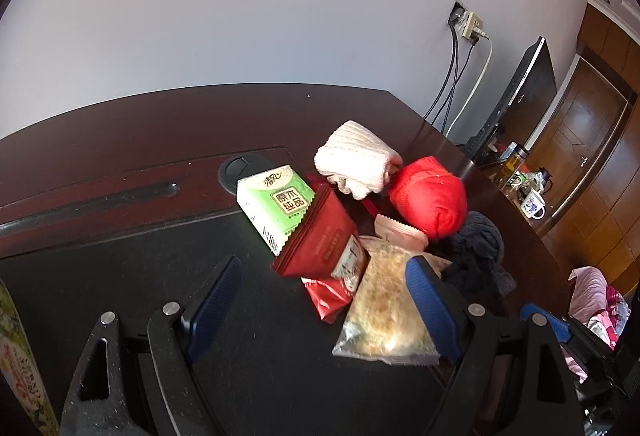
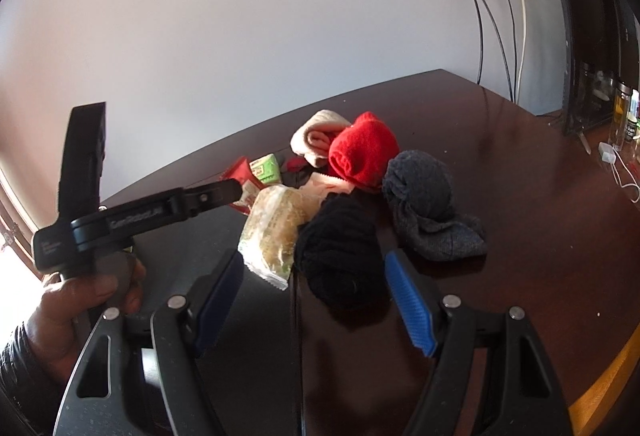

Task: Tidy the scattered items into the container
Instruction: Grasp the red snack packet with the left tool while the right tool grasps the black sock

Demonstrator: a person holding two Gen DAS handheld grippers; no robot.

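A pile lies on the dark desk [image 1: 120,163]: a green tissue pack [image 1: 276,203], red packets [image 1: 320,244], a clear snack bag [image 1: 384,312], a pink sock roll [image 1: 356,155], a red sock roll [image 1: 430,195] and a dark grey sock [image 1: 476,248]. My left gripper [image 1: 324,300] is open, its right pad over the snack bag's edge, nothing between the fingers. My right gripper [image 2: 316,288] is open around a black sock roll [image 2: 340,256], pads apart from it. The right wrist view also has the grey sock [image 2: 428,195], red sock [image 2: 362,151] and snack bag [image 2: 276,232].
A black mat [image 1: 120,276] covers the near desk. A floral-printed object [image 1: 20,356] stands at the left edge. A monitor [image 2: 592,35], wall cables [image 2: 492,35] and cups [image 1: 532,203] sit at the right. A hand [image 2: 88,296] holds the left gripper's handle.
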